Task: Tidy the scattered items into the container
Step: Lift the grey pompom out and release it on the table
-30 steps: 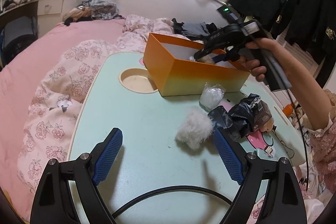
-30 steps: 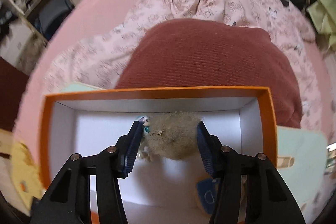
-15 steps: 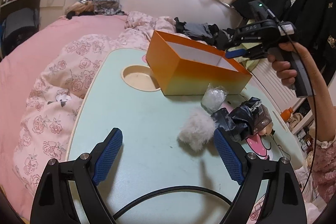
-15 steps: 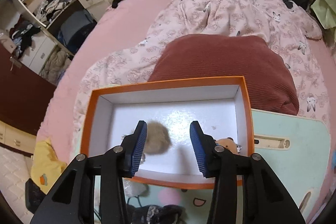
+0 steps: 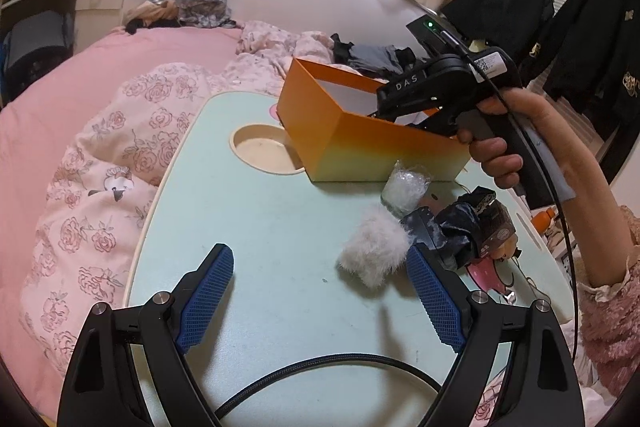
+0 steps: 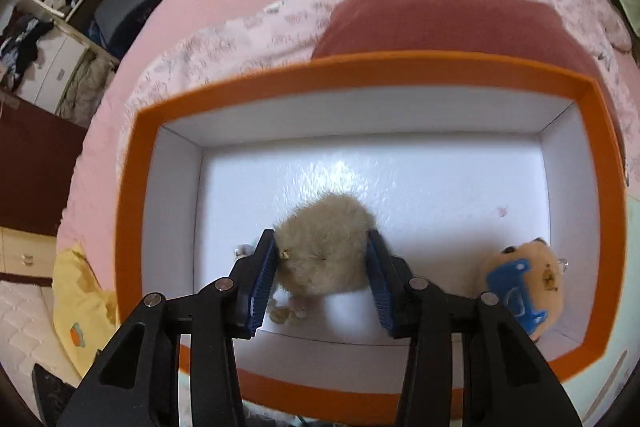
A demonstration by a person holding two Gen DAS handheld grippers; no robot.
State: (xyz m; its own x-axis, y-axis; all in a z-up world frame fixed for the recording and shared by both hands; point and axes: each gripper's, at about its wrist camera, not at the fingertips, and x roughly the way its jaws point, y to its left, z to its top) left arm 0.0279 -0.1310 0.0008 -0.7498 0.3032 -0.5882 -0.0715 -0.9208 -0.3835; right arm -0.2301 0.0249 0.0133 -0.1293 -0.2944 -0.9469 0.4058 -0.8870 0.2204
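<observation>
Right gripper (image 6: 322,279) tilts steeply into orange box (image 6: 400,71), jaws pinching beige pompom (image 6: 324,247)

A box (image 5: 372,151) stands toward the far side of the lap table (image 5: 256,227), which rests on the bed (image 5: 80,99). Just left of the box, a round recess (image 5: 264,151) is sunk into the tabletop. In front of the box lie a crinkled plastic packet (image 5: 404,185), a fluffy puff (image 5: 374,253) nearer still, and a crumpled heap (image 5: 468,227) to their right. Inside the box sit a furry ball (image 6: 324,251) and, in the right corner, what may be a small plush toy (image 6: 524,285). A cushion (image 6: 436,23) lies behind the box.
</observation>
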